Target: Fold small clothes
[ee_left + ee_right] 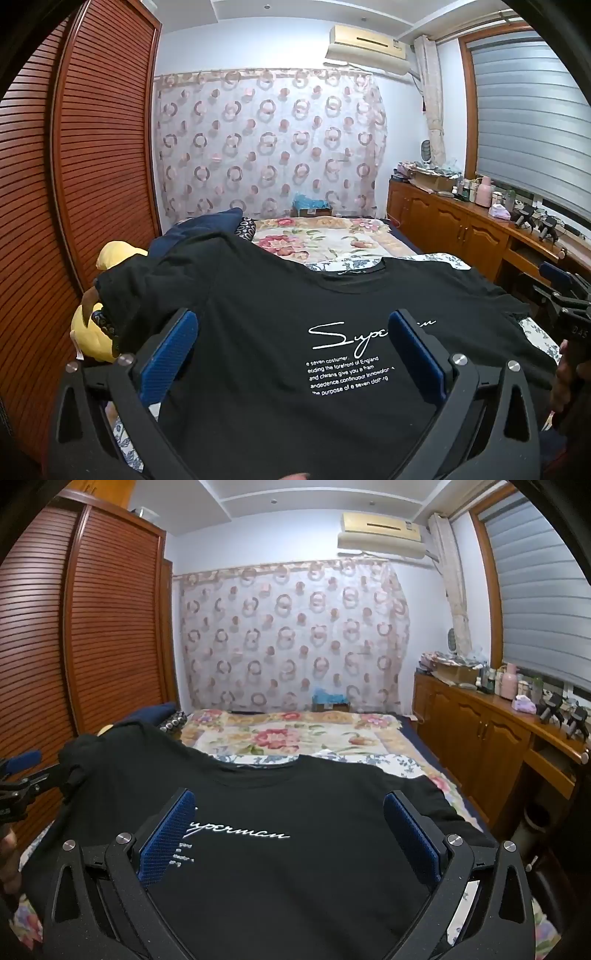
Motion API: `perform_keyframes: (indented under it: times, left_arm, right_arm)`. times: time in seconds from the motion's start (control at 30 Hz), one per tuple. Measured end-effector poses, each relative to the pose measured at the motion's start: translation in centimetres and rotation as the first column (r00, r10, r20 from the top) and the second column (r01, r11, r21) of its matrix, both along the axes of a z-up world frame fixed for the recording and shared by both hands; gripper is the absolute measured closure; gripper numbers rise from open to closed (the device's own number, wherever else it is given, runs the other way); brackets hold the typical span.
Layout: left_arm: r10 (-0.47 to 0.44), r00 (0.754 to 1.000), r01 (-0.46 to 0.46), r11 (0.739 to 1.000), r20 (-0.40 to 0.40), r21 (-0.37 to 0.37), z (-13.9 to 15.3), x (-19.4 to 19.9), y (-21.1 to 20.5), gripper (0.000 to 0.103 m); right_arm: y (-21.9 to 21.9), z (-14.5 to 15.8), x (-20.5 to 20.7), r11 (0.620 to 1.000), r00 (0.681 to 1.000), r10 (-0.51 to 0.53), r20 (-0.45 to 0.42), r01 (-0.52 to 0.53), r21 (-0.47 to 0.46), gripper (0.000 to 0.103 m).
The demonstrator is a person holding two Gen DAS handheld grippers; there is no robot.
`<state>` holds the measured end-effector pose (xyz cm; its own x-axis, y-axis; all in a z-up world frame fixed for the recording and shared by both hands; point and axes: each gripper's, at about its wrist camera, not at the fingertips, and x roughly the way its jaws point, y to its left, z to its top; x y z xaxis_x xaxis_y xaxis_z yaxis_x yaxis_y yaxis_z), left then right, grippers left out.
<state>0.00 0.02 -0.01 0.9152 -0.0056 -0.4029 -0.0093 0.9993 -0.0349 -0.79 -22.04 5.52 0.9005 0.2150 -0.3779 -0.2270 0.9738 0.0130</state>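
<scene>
Left gripper (291, 354): jaws spread wide above the black T-shirt (280, 295), holding nothing.
Right gripper (288, 834): equally wide over the shirt, empty.
T-shirt: front up on the bed (280, 738), collar toward the curtain (291, 635).
Left sleeve: draped over a yellow toy (110, 254) beside the shirt.
Risk: that raised sleeve may skew the fold.
</scene>
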Motion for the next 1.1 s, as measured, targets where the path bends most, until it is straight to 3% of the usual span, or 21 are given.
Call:
perform_keyframes:
  times: [1.1]
  left_arm:
    - [0.004,1.000,-0.004,1.000,0.007,0.003,0.00,-0.15,-0.20,0.000]
  right_arm:
    - [-0.10,0.04,-0.14,1.000,1.000,-0.001,0.016,0.001,-0.004,0.000]
